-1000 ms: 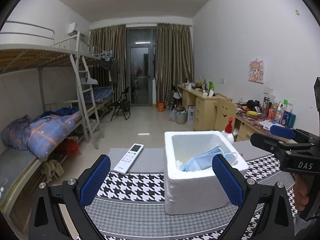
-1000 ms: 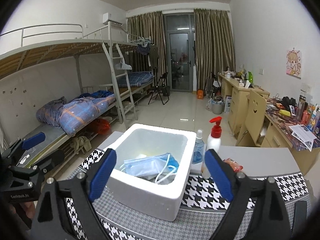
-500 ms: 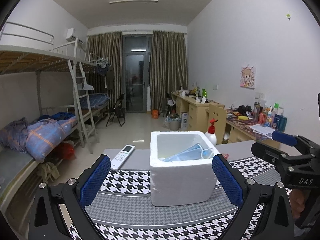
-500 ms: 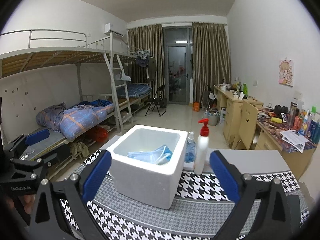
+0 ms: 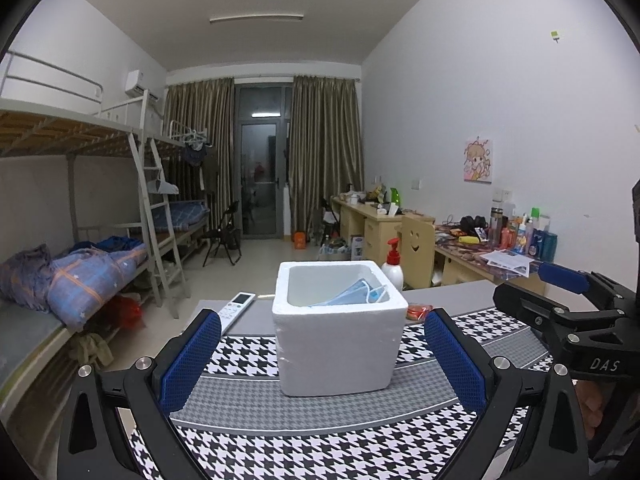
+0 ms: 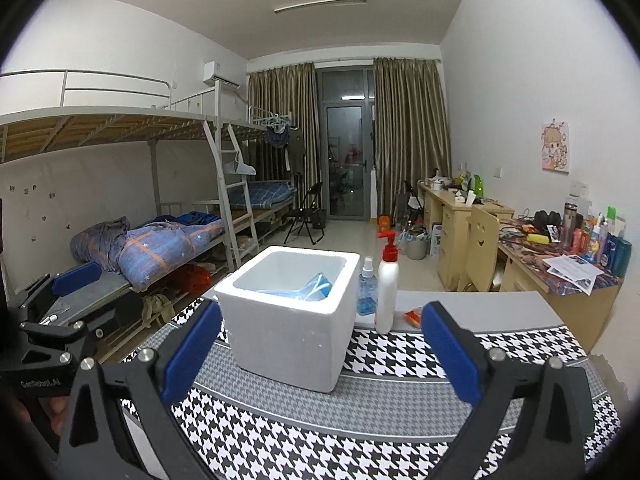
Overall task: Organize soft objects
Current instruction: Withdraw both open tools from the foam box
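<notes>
A white foam box (image 5: pixel 340 344) stands on the houndstooth-covered table (image 5: pixel 320 440). Blue face masks (image 5: pixel 356 292) lie inside it, their ear loops showing at the rim. My left gripper (image 5: pixel 322 320) is held back from the box's near side, open, with nothing between its blue pads. In the right wrist view the same box (image 6: pixel 288 344) with the masks (image 6: pixel 308 286) sits ahead of my right gripper (image 6: pixel 322 312), which is wide open and empty. Each gripper shows in the other's view: the right gripper (image 5: pixel 532 286) at the right edge, the left gripper (image 6: pixel 52 300) at the left edge.
A white remote control (image 5: pixel 236 308) lies left of the box. A white pump bottle with a red top (image 6: pixel 387 292), a small blue spray bottle (image 6: pixel 366 288) and an orange packet (image 6: pixel 414 316) stand to the box's right. Bunk beds line the left wall, cluttered desks the right.
Both grippers have drawn back from the box, which now looks smaller and farther off. The right gripper's jaws have spread slightly wider. The masks stay in the box.
</notes>
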